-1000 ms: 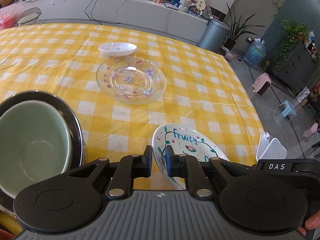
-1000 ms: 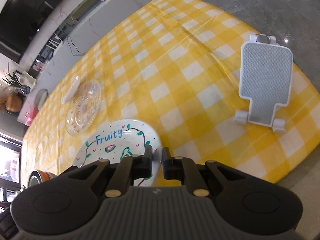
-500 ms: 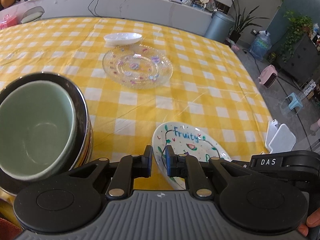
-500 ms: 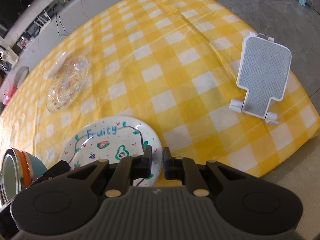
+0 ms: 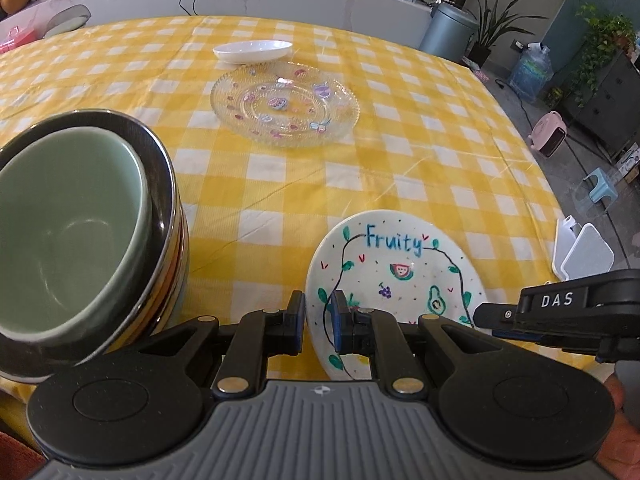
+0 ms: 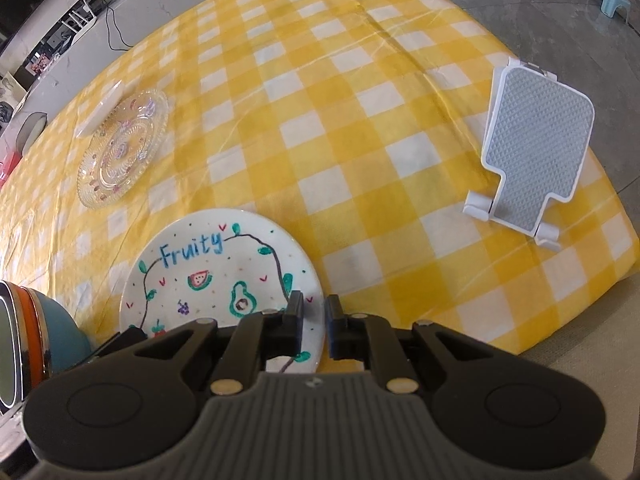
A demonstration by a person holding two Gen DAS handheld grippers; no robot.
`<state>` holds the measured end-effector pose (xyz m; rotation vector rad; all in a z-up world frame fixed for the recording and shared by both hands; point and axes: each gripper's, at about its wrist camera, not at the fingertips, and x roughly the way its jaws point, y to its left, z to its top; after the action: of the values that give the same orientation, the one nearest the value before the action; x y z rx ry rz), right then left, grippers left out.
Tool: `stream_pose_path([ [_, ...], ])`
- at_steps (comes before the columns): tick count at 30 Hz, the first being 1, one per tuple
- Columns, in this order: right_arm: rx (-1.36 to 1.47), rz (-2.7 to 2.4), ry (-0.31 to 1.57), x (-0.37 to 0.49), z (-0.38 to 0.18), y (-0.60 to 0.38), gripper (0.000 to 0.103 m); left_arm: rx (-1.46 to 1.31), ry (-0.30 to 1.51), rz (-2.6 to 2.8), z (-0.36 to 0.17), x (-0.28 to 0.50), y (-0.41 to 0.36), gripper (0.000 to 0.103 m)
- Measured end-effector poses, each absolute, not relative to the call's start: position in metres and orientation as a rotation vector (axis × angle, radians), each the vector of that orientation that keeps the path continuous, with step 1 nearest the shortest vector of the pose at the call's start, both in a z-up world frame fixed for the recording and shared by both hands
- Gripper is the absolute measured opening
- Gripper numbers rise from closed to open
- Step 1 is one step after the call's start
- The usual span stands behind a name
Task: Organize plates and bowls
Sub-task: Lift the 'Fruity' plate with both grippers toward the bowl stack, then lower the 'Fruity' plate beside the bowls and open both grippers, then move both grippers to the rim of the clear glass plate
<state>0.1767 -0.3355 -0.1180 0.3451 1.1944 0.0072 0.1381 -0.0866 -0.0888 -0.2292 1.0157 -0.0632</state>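
In the left wrist view the painted "Fruity" plate [image 5: 394, 276] lies in the lower middle of the frame on the yellow checked tablecloth [image 5: 400, 152], and the left gripper [image 5: 318, 322] straddles its near left rim: one pad sits outside the edge, the other over the painted face, the jaws drawn close with the rim between them, apparently pinching it. The right wrist view shows the same plate [image 6: 212, 276] at lower left, and the right gripper [image 6: 314, 322] has its jaws nearly together over the plate's near right rim, one finger on the plate's face and the other past the edge; it appears to clamp that rim, though actual contact is hard to make out. The right gripper's black body also enters the left view at the lower right. To the left of the plate stands a stack of bowls [image 5: 80, 236], a pale green one nested on top. Farther up the frame lie a clear patterned glass plate [image 5: 285, 104] and, just behind it, a small white dish [image 5: 253, 50]. A white and grey stand [image 6: 534, 152] sits at the right edge of the cloth.
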Motion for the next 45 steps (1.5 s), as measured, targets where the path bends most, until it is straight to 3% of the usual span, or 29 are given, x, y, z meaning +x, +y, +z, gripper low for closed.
stream_pose_path([
  [12, 0.351, 0.011, 1.18, 0.176, -0.116, -0.334, 0.014, -0.243, 1.054, -0.061, -0.095, 0.14, -0.085, 0.018],
  [14, 0.353, 0.009, 1.164, 0.174, -0.113, -0.336, 0.025, -0.247, 1.047, -0.061, -0.094, 0.141, -0.084, 0.019],
  [22, 0.393, 0.014, 1.078, 0.167, -0.103, -0.342, 0.037, -0.246, 0.978, -0.084, -0.076, 0.139, -0.087, 0.036],
  [39, 0.568, 0.018, 0.871, 0.165, -0.087, -0.361, 0.041, -0.113, 0.914, -0.173, -0.014, 0.171, -0.08, 0.049],
  [45, 0.562, 0.018, 0.825, 0.179, -0.087, -0.36, 0.06, -0.127, 0.947, -0.17, -0.011, 0.196, -0.056, 0.049],
])
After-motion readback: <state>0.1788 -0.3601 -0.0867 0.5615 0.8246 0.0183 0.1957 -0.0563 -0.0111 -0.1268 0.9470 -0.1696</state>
